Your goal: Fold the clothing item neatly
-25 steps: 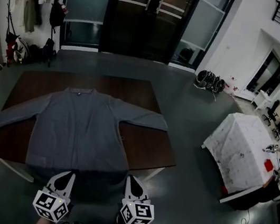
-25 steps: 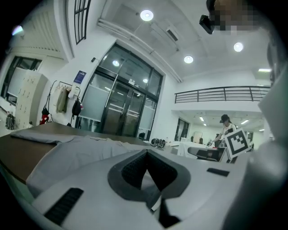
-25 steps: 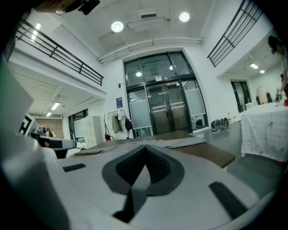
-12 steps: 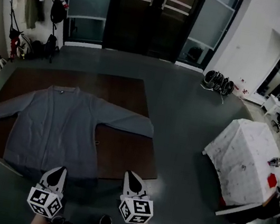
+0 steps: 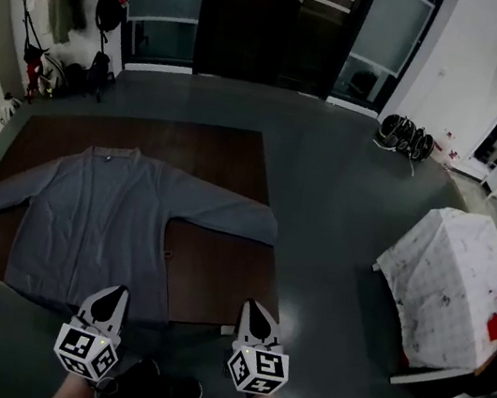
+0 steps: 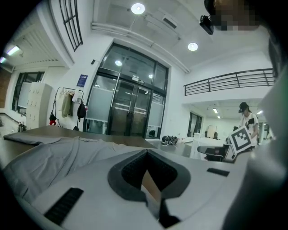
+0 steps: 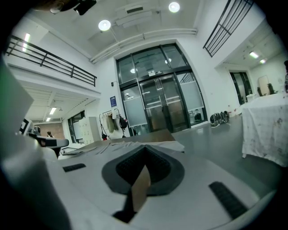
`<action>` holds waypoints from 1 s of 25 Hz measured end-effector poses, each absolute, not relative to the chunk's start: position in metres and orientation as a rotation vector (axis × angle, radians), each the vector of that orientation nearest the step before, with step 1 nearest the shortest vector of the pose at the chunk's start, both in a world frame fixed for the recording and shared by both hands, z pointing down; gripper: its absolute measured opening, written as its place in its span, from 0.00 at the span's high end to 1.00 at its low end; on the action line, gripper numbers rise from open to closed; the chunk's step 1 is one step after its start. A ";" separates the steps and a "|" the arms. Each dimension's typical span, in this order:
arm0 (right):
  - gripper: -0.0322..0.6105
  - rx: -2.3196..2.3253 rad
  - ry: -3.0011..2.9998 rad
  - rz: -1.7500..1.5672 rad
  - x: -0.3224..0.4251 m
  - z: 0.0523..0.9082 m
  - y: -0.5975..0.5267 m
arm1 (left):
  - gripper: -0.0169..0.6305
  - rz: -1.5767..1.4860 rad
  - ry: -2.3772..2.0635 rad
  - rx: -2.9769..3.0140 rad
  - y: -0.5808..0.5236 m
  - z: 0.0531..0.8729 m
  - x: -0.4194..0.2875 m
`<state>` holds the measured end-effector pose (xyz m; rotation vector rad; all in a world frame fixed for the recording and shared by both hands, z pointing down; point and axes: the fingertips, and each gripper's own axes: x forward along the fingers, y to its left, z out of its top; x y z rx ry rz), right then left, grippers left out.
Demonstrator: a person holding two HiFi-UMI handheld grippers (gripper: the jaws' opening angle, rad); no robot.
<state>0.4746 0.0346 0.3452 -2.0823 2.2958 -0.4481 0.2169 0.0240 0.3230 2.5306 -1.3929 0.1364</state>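
A grey long-sleeved garment [image 5: 98, 214] lies spread flat, front up, on a brown table [image 5: 232, 157], sleeves out to both sides. My left gripper [image 5: 117, 292] hovers at the table's near edge, just in front of the garment's hem, shut and empty. My right gripper [image 5: 254, 306] is level with it near the table's front right corner, beside the bare wood, also shut and empty. In the left gripper view the garment [image 6: 49, 152] stretches away past the closed left gripper [image 6: 146, 152]. In the right gripper view the right gripper [image 7: 145, 147] points over the garment [image 7: 135, 144].
A table under a white cloth [image 5: 449, 276] stands at the right. A coat rack [image 5: 63, 8] with hanging clothes and bags is at the back left. Dark glass doors [image 5: 271, 16] close the far wall. A person [image 6: 246, 119] stands far off.
Both grippers have shifted to the right along the table's near edge: the right one now stands by the front right corner, off the hem. Both have stayed shut and empty.
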 end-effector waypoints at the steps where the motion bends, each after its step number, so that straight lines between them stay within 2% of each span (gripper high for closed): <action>1: 0.97 -2.090 2.288 -0.458 0.476 0.346 0.029 | 0.96 0.139 -1.384 2.536 0.018 0.322 0.220; 13: 0.97 -2.244 2.178 -0.420 0.473 0.330 -0.061 | 0.96 0.129 -1.198 2.578 -0.084 0.330 0.230; 25: 0.97 -2.398 2.052 -0.453 0.502 0.334 -0.089 | 0.96 0.065 -1.076 2.560 -0.141 0.330 0.249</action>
